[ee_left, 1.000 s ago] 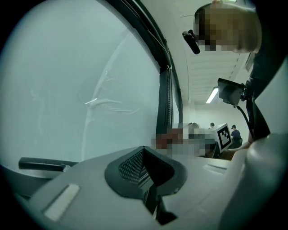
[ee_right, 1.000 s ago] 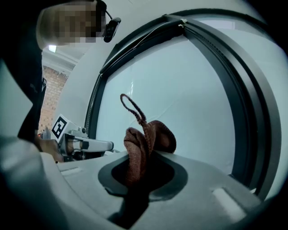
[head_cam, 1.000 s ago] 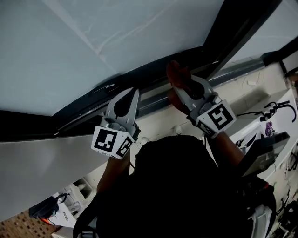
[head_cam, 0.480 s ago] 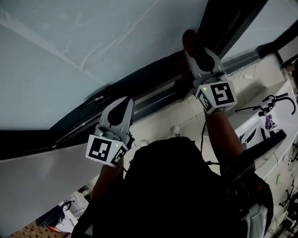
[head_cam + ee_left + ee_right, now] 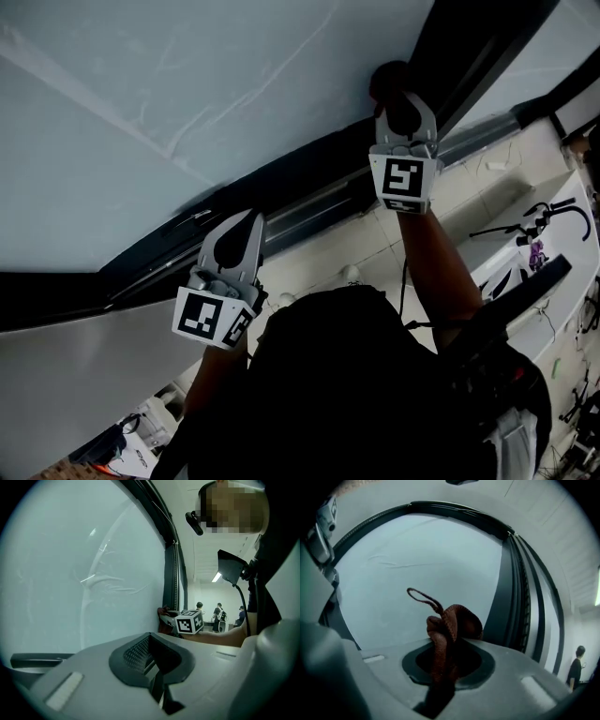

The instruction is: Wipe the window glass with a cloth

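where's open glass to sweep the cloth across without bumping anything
The window glass is bare all the way left of the cloth, bordered by the dark bottom rail below. It is tight in the corner by the dark upright post, where the right tool holds the cloth. The left tool, shut and empty, sits near the rail.

- soft, milky light comes through the window glass (image 5: pixel 187 84); no glare, no hard shadows.
- against it the person's torso (image 5: pixel 356 394) is almost black.
- both gripper views bulge, with dark, rounded corners.
- the cloth (image 5: pixel 450 620) shows sharp; a ceiling light (image 5: pixel 216 577) glows far behind.
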Demonstrator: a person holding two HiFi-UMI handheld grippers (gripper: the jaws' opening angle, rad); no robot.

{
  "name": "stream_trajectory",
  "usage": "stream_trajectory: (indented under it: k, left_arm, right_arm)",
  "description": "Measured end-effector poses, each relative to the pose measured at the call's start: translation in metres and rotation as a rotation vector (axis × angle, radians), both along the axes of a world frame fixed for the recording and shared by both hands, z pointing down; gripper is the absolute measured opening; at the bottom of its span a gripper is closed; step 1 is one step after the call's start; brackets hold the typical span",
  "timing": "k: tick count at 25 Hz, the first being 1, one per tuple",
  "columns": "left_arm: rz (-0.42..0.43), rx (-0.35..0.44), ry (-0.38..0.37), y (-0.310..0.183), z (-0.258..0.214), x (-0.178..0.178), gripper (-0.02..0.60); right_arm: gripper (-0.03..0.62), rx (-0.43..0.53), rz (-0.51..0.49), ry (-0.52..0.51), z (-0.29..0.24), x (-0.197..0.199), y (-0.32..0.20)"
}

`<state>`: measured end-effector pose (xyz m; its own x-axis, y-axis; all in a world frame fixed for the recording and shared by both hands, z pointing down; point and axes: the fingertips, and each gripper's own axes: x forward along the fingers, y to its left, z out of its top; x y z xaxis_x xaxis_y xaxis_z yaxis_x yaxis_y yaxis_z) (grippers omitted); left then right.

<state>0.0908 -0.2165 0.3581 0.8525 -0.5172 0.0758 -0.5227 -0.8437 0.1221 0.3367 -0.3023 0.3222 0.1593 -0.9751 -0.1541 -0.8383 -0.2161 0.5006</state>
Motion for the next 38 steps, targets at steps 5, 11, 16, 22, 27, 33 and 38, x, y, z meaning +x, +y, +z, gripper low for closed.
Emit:
stream_trajectory:
  k: [5, 11, 16, 22, 27, 33, 38]
  left_arm:
    - [-0.006, -0.007, -0.002, 0.003, 0.003, -0.006, 0.017]
    - [-0.030, -0.008, 0.009, -0.003, 0.001, -0.013, 0.017]
    - [-0.027, -0.005, 0.019, -0.002, 0.000, -0.018, 0.017]
    - [-0.024, -0.011, 0.028, 0.003, 0.002, -0.024, 0.017]
    - [-0.039, -0.013, 0.037, 0.006, 0.001, -0.039, 0.017]
    - [-0.058, -0.022, 0.044, 0.009, 0.004, -0.060, 0.017]
    - [-0.075, -0.021, 0.049, 0.007, 0.005, -0.081, 0.017]
  right_arm:
    - [0.037, 0.030, 0.018, -0.078, 0.009, 0.007, -0.007]
    - [0.037, 0.022, -0.052, -0.225, 0.013, 0.000, -0.010]
    - [0.037, 0.031, -0.093, -0.361, 0.015, 0.000, -0.009]
    - [0.037, 0.032, -0.149, -0.436, 0.017, -0.023, -0.008]
    - [0.037, 0.042, -0.179, -0.451, 0.017, -0.045, -0.007]
    - [0.037, 0.050, -0.206, -0.466, 0.014, -0.070, -0.008]
    - [0.037, 0.053, -0.229, -0.455, 0.014, -0.096, -0.007]
